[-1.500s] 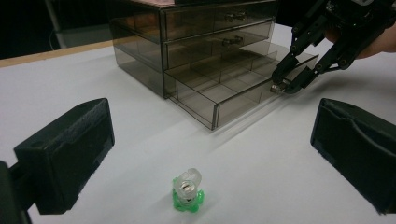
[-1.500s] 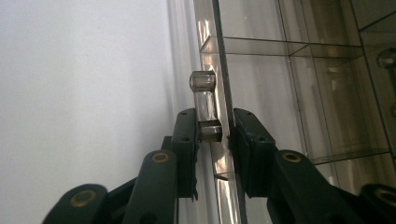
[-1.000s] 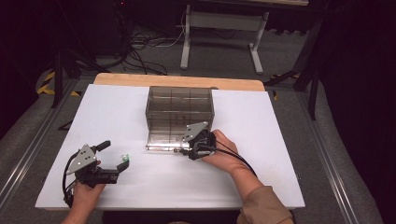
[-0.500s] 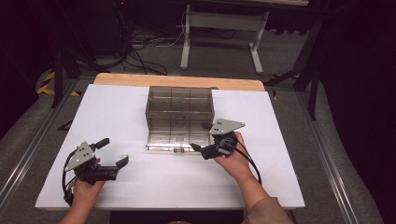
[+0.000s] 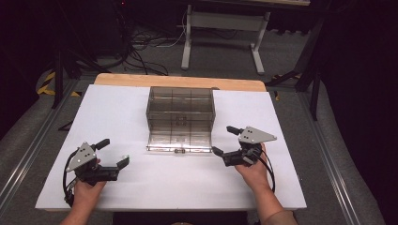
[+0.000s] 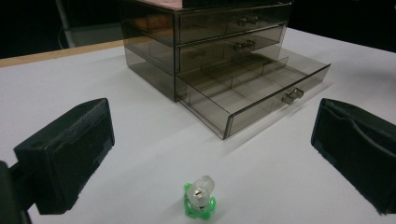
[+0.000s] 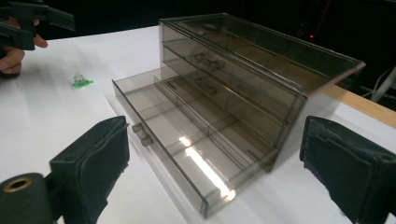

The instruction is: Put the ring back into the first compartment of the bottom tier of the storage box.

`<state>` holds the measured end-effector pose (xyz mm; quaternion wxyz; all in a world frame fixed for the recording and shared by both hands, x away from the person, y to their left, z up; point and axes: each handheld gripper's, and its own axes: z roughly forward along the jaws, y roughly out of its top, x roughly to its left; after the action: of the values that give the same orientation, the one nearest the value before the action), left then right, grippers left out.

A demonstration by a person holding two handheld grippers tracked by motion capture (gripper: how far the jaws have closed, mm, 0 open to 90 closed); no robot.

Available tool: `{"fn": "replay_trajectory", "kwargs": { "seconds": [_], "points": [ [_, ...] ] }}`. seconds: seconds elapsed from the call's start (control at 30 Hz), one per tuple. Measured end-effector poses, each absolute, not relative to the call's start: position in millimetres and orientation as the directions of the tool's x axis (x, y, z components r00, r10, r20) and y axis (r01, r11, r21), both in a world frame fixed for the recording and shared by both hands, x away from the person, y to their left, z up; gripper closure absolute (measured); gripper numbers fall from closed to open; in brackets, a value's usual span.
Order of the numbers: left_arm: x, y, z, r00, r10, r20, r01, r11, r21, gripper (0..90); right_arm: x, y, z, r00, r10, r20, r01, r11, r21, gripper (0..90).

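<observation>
Now, line by line:
Ring: a small green and clear ring (image 6: 200,199) stands on the white table (image 5: 263,117), just ahead of the left claw and between its two jaws, touching neither; in the high view it is a pale speck (image 5: 124,156) by the jaw tip.
Left claw: the left claw (image 5: 114,157) is wide open and has hold of nothing; a hand grips it at the table's near left.
Drawer: the bottom drawer (image 6: 254,91) of the smoky clear drawer box (image 5: 180,110) is pulled out, its dividers and small handle (image 6: 293,95) in sight; the two drawers above are pushed in.
Right claw: the right claw (image 5: 224,139) is also wide open and empty, just right of the drawer's front corner, apart from it.
</observation>
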<state>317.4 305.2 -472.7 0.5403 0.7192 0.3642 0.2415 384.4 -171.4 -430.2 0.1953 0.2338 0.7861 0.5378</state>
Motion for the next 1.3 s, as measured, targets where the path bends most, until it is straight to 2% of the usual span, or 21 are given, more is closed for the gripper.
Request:
{"fn": "replay_trajectory", "kwargs": {
  "seconds": [0.37, 0.5, 0.63, 0.8, 1.13, 1.3],
  "points": [
    [317, 309, -466, 0.632, 0.774, -0.024, 0.268, -0.189, 0.945, 0.2, 371, -201, -454, -0.768, 0.64, -0.033, 0.199, 0.287, 0.937, 6.6],
    [316, 309, -464, 0.645, 0.764, -0.007, 0.259, -0.21, 0.943, 0.2, 367, -209, -466, -0.749, 0.662, -0.024, 0.217, 0.28, 0.935, 5.8],
    [315, 306, -462, 0.664, 0.746, 0.052, 0.231, -0.27, 0.935, 0.5, 365, -214, -475, -0.74, 0.673, 0.004, 0.24, 0.257, 0.936, 5.5],
    [315, 305, -461, 0.678, 0.733, 0.055, 0.239, -0.29, 0.927, 1.4, 368, -215, -479, -0.738, 0.674, 0.029, 0.258, 0.243, 0.935, 5.2],
    [319, 308, -455, 0.7, 0.714, -0.017, 0.311, -0.283, 0.907, 5.4, 369, -211, -481, -0.746, 0.666, 0.024, 0.263, 0.261, 0.929, 5.2],
    [323, 306, -453, 0.691, 0.72, -0.062, 0.383, -0.292, 0.877, 12.4, 369, -210, -481, -0.751, 0.66, 0.021, 0.261, 0.268, 0.927, 5.2]
  ]
}}
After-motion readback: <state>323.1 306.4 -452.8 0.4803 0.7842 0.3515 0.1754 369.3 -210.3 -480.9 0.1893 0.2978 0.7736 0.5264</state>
